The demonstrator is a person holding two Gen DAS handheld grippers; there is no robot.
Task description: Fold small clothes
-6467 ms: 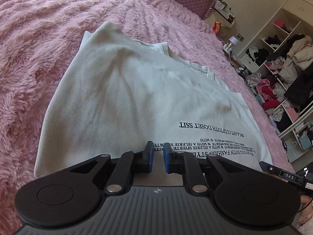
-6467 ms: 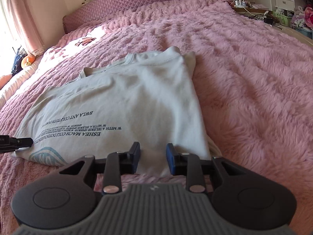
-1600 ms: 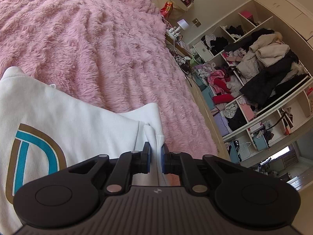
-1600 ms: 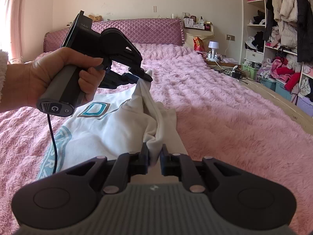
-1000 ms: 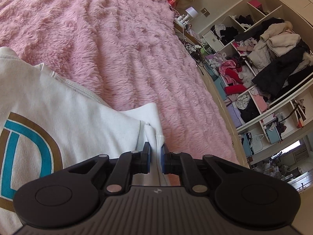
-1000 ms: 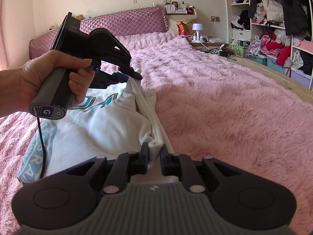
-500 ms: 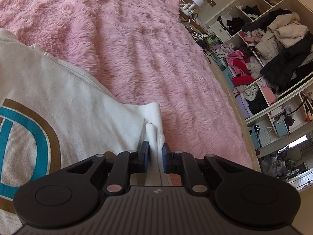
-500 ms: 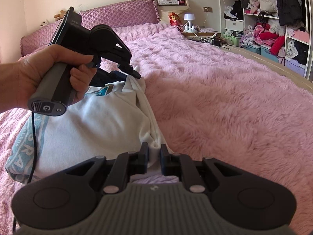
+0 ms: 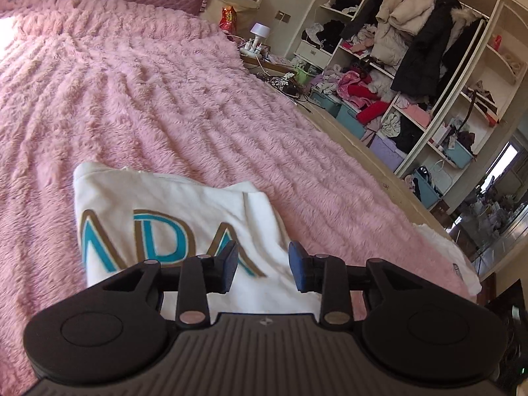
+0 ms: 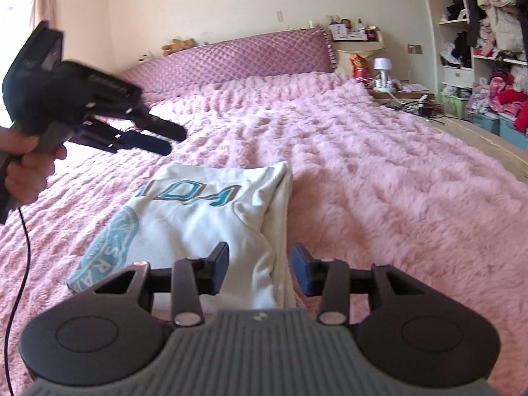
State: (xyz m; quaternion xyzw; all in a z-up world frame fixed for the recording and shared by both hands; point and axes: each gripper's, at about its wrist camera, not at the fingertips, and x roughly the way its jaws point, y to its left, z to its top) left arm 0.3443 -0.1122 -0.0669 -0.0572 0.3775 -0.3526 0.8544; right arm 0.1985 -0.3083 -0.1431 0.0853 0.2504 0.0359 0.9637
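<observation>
A white T-shirt (image 9: 171, 217) with teal and gold lettering lies folded on the pink fluffy bedspread (image 9: 148, 92); the right wrist view shows the same T-shirt (image 10: 204, 217). My left gripper (image 9: 262, 265) hovers above the shirt's near edge, its jaws opening with nothing pinched between them. In the right wrist view the left gripper (image 10: 166, 142) hangs in the air at upper left, held by a hand (image 10: 24, 171), clear of the cloth. My right gripper (image 10: 259, 269) sits over the shirt's near right corner, jaws opening, pads off the fabric.
A purple quilted headboard (image 10: 231, 62) runs along the far end of the bed. A bedside table with a small lamp (image 10: 382, 69) and a snack bag stands beside it. Open shelves (image 9: 412, 76) crammed with clothes and bins line the right wall past the bed's wooden edge.
Both grippers let go of the shirt's edge and opened. The left gripper rose and drew back to the left, rolling as it went. The shirt dropped flat onto the bedspread.
</observation>
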